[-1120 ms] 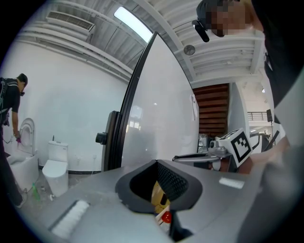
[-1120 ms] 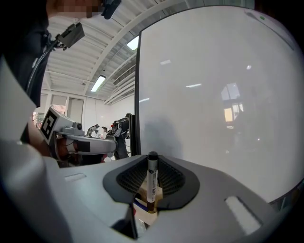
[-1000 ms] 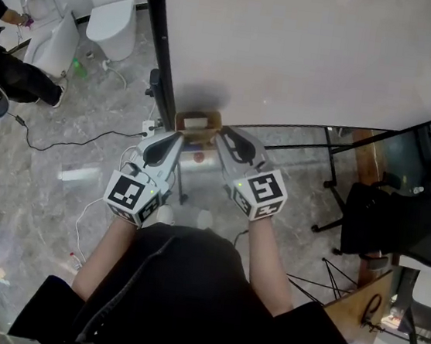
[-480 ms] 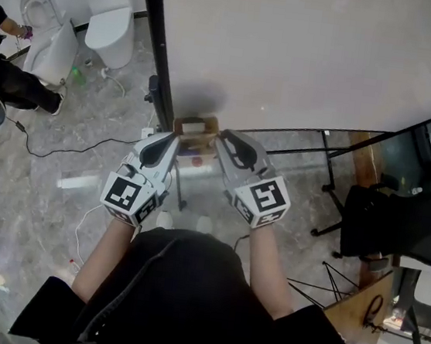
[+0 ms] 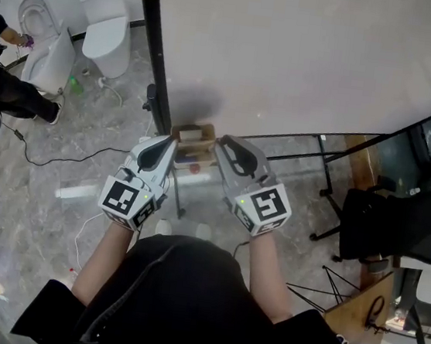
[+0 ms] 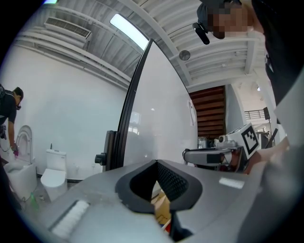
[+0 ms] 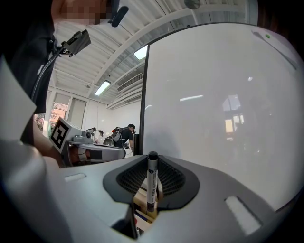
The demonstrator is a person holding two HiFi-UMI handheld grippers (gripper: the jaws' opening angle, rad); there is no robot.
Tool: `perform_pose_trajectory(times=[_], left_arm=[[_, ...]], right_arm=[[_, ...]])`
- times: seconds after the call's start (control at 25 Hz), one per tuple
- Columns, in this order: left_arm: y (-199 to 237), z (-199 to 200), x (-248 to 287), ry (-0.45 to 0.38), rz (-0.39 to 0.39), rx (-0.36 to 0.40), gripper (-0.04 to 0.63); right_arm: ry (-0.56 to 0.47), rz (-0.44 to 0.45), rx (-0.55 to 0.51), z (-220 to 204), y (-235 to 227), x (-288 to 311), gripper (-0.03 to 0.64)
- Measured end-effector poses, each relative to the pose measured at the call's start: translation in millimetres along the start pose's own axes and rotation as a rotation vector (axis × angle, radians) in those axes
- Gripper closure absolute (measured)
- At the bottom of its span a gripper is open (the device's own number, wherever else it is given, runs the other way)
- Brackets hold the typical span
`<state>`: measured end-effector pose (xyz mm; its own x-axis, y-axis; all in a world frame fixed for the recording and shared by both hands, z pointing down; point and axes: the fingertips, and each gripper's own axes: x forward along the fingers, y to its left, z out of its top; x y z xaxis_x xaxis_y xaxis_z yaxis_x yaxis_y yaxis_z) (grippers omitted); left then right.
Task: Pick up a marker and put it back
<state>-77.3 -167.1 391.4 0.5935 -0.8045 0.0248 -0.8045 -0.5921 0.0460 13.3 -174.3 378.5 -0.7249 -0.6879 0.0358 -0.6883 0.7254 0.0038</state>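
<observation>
A black-capped marker (image 7: pixel 152 182) stands upright between the pads of my right gripper (image 7: pixel 152 160), which is shut on it. Below it is a small cardboard box (image 7: pixel 142 200) with more markers, at the lower edge of the whiteboard (image 5: pixel 308 54). In the head view the right gripper (image 5: pixel 224 143) is at the box's (image 5: pixel 195 136) right side and the left gripper (image 5: pixel 173 143) at its left side. Nothing is between the pads of the left gripper (image 6: pixel 155 164), and its fingertips meet. Through the gap behind them I see the box (image 6: pixel 162 207).
The whiteboard's black frame post (image 5: pixel 147 50) runs down just left of the box. Toilets (image 5: pixel 108 14) and a bent-over person (image 5: pixel 5 75) are at the far left, a black chair (image 5: pixel 396 224) at the right. Cables (image 5: pixel 62 152) lie on the floor.
My right gripper has risen a little with the marker in it. The left gripper has stayed beside the box.
</observation>
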Motion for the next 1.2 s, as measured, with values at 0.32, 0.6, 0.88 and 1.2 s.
perform_pose_trajectory(times=[0.32,0.6,0.88,1.2], left_arm=[[-1.9,15.5,-0.5,-0.027,-0.015,0.011,0.591],[-0.4,40.4,-1.6,-0.076,0.0,-0.018,0.591],[-0.5,50.0,-1.8,-0.095,-0.011,-0.006,0.592],[1.3,56.4,-2.8,-0.105,-0.01,0.001,0.592]], right_arm=[[-0.039,-0.007,-0.024,22.1,3.5,-4.4,0.54],[-0.067,-0.011,-0.034,35.7,6.3,-6.5,0.54],[-0.087,-0.017,-0.056,48.4,9.0,-9.5,0.54],[-0.112,-0.022,-0.074,63.3,9.3,-11.2,0.54]])
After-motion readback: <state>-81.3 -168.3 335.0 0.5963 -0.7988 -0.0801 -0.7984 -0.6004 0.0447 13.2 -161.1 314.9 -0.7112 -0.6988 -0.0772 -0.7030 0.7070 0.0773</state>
